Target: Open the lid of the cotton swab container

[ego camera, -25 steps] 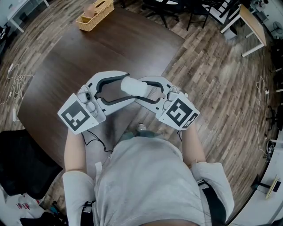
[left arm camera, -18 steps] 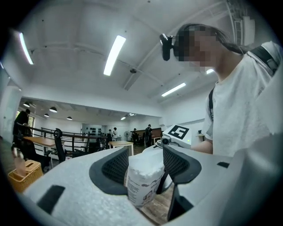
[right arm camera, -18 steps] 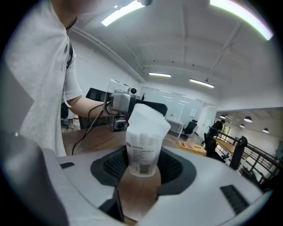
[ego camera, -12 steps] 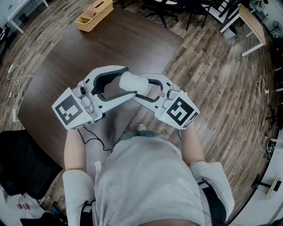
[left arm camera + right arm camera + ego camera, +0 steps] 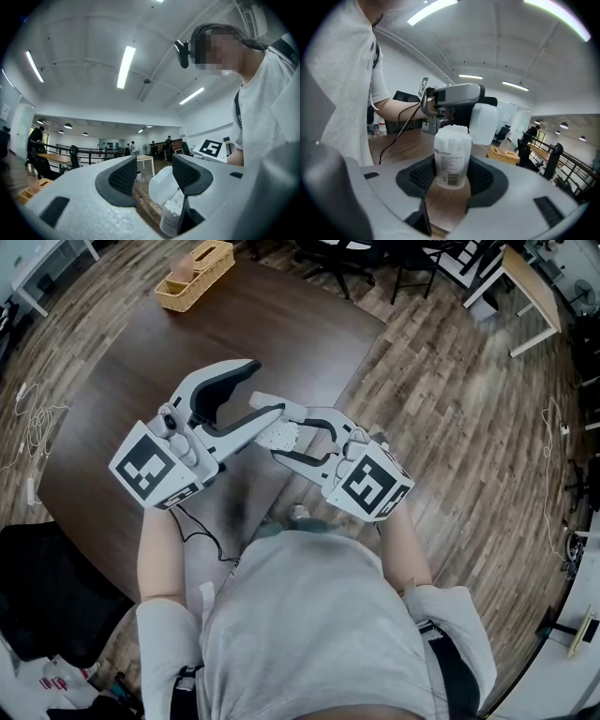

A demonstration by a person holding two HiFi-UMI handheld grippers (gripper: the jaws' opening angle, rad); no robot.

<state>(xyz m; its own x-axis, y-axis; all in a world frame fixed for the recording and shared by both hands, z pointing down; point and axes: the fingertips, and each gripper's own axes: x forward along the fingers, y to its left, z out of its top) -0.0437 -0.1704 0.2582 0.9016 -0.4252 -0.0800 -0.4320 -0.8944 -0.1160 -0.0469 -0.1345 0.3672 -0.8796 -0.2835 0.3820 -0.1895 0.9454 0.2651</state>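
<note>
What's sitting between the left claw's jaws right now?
The flipped-open lid, near one jaw, with the container just below it; the jaws stand apart. The left gripper view shows it.

- The left gripper [image 5: 153,161]: its fingers [image 5: 123,177] stand apart, dark ribbed pads facing each other.
- A white lid [image 5: 163,186]: tilted between the fingers, close against the pad nearer the person.
- The cotton swab container [image 5: 171,225]: just below the lid, open, white swab heads [image 5: 176,205] showing.
- A person [image 5: 269,108]: white shirt, at the right edge.
- Strip lights [image 5: 125,66]: on the ceiling overhead.
</note>
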